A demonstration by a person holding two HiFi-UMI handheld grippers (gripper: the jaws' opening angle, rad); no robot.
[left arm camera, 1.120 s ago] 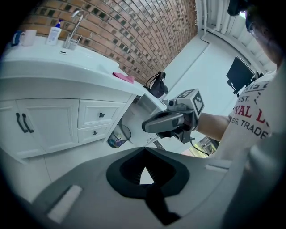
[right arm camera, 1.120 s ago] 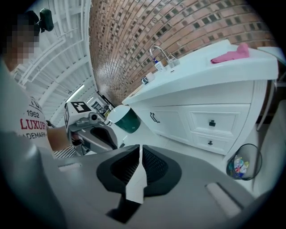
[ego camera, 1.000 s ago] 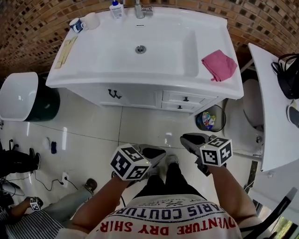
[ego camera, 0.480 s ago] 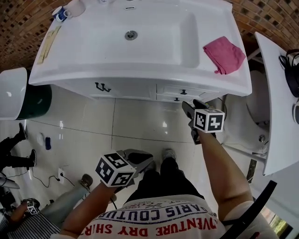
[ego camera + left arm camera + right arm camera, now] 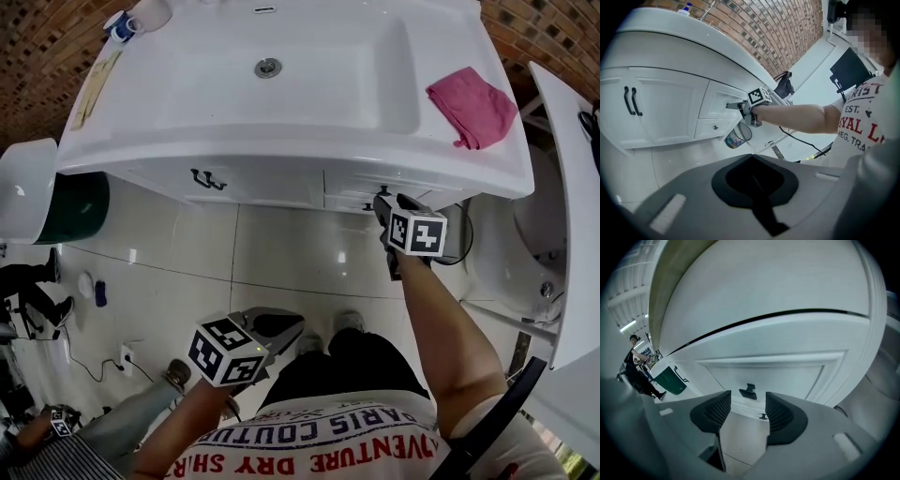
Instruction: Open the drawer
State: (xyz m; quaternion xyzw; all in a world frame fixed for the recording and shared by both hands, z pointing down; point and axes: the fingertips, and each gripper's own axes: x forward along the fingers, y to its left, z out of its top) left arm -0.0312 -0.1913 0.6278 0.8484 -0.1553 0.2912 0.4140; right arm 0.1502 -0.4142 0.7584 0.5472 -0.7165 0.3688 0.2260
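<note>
White drawer (image 5: 361,187) sits at the cabinet's (image 5: 262,182) right. Head view: right gripper (image 5: 380,207) is at the drawer front, left gripper (image 5: 279,324) near the person. Left gripper view: jaws together, empty. Right gripper view: jaws apart, opening; dark handle (image 5: 748,392) just beyond, untouched.

A pink folded cloth (image 5: 472,105) lies near the right edge of the white sink cabinet top (image 5: 169,141), and a white cup (image 5: 153,13) stands at its back left corner. Under the front edge, the white top drawer (image 5: 717,99) with the small black knob (image 5: 749,391) sits right of the two white doors with black handles (image 5: 208,178) and above a smaller white drawer (image 5: 715,127). A dark green bin (image 5: 75,206) stands on the floor left of the cabinet.
</note>
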